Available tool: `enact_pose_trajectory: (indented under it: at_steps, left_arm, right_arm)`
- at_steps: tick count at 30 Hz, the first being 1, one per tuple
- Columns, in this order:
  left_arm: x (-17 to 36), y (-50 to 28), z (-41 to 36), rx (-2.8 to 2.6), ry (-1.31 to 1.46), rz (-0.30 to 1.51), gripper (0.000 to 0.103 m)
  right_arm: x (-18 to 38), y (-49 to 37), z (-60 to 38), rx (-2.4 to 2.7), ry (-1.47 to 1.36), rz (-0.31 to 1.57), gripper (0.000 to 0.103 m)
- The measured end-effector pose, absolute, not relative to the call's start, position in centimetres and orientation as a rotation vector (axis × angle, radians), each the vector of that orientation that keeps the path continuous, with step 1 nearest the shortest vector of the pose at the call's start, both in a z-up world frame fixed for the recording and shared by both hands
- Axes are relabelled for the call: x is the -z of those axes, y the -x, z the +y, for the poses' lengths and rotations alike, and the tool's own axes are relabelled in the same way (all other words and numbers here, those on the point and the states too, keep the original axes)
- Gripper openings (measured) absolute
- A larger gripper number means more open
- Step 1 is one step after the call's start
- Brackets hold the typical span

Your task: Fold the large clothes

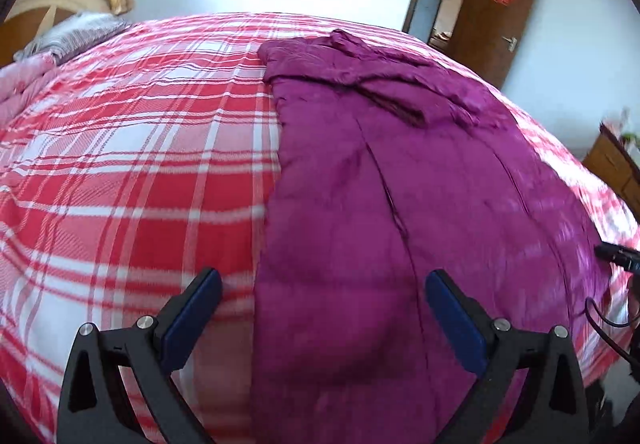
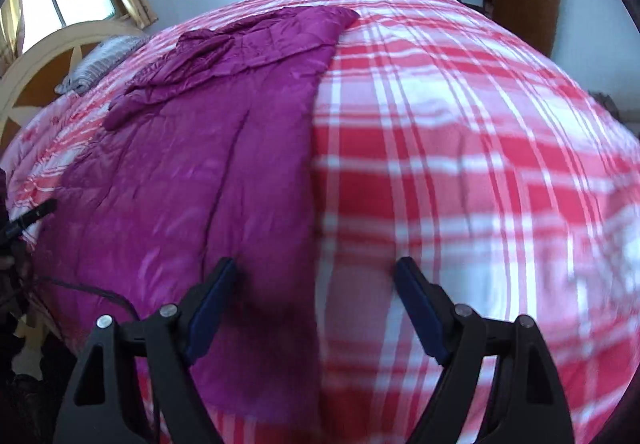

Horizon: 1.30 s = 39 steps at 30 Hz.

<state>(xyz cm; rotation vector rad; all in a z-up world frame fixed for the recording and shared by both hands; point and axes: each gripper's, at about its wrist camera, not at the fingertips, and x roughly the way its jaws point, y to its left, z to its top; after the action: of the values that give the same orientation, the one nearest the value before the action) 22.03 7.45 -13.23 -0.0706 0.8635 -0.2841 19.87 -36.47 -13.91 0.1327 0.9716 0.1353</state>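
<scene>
Purple coat lay spread flat on the bed, lengthwise along the red-and-white checked cover, a sleeve folded across its far end. Left gripper hung above the coat's near edge, jaws spread wide, holding nothing. Right gripper likewise wide apart and empty, over the coat's other long edge. Grey pillow sat at the headboard.

Padded purple coat, slightly shiny quilted cloth, lies at twelve o'clock on a matt woven plaid bedspread; glossy brown wooden door at one o'clock.
</scene>
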Motion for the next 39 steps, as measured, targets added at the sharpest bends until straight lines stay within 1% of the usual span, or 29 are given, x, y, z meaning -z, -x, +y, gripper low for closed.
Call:
enact_pose_trajectory:
  at_steps: [1,2,3,4,5,6,8,9,11,14,18,23,27,30,33,36,37,39]
  left_arm:
    - [13.2,-21.9,7.6,0.287,0.067,0.862,0.102]
    - [13.2,-21.6,7.4,0.287,0.068,0.861,0.099]
    - [13.3,-21.4,7.4,0.284,0.067,0.86,0.089]
    - [13.1,-21.4,7.2,0.277,0.059,0.86,0.079]
    - [13.1,-21.3,7.0,0.274,0.046,0.861,0.057]
    - [12.9,-21.2,7.1,0.286,0.049,0.863,0.038]
    - [12.7,-21.0,7.8,0.358,0.134,0.892,0.013]
    - [12.6,-20.7,8.1,0.368,0.164,0.894,0.011]
    - [11.9,-19.7,8.6,0.392,0.195,0.883,0.008]
    - [9.5,-17.7,9.3,0.456,0.238,0.845,0.007]
    - [4.5,-14.1,9.7,0.571,0.264,0.75,0.007]
    - [-1.4,-10.5,10.3,0.667,0.298,0.626,0.006]
    - [-4.8,-11.2,11.2,0.689,0.336,0.556,0.006]
    - [-4.9,-15.2,11.4,0.667,0.338,0.549,0.006]
    - [-2.5,-22.0,11.3,0.651,0.377,0.611,0.006]
    - [1.0,-27.8,11.5,0.608,0.435,0.697,0.005]
    - [1.9,-29.0,11.7,0.598,0.467,0.721,0.005]
    - [3.3,-30.2,12.0,0.59,0.507,0.746,0.005]
  right_arm:
    - [14.1,-19.0,-36.4,-0.129,-0.134,0.969,0.074]
    - [14.2,-18.4,-36.4,-0.124,-0.128,0.966,0.064]
    - [14.3,-17.9,-36.3,-0.117,-0.122,0.96,0.051]
    - [14.3,-17.7,-36.3,-0.118,-0.134,0.957,0.045]
    - [14.2,-17.7,-36.4,-0.125,-0.154,0.956,0.032]
    - [14.3,-17.9,-36.5,-0.138,-0.189,0.957,0.021]
    - [14.3,-18.3,-36.5,-0.143,-0.244,0.959,0.016]
    - [14.2,-18.4,-36.5,-0.143,-0.264,0.96,0.012]
    - [13.9,-18.0,-36.8,-0.159,-0.316,0.951,0.008]
    - [12.9,-16.3,-37.6,-0.182,-0.373,0.927,0.004]
    - [9.5,-12.8,-38.2,-0.245,-0.432,0.863,0.004]
    - [3.3,-6.5,-37.8,-0.337,-0.443,0.733,0.004]
    - [-2.2,-3.7,-38.2,-0.373,-0.454,0.595,0.003]
    - [-5.0,-4.1,-39.1,-0.369,-0.454,0.505,0.001]
    - [-7.5,-7.4,-40.4,-0.344,-0.467,0.439,0.001]
    - [-7.9,-11.5,-40.5,-0.306,-0.46,0.441,0.001]
    - [-7.3,-14.3,-40.1,-0.272,-0.41,0.479,0.001]
    - [-5.4,-16.3,-40.6,-0.316,-0.467,0.538,0.011]
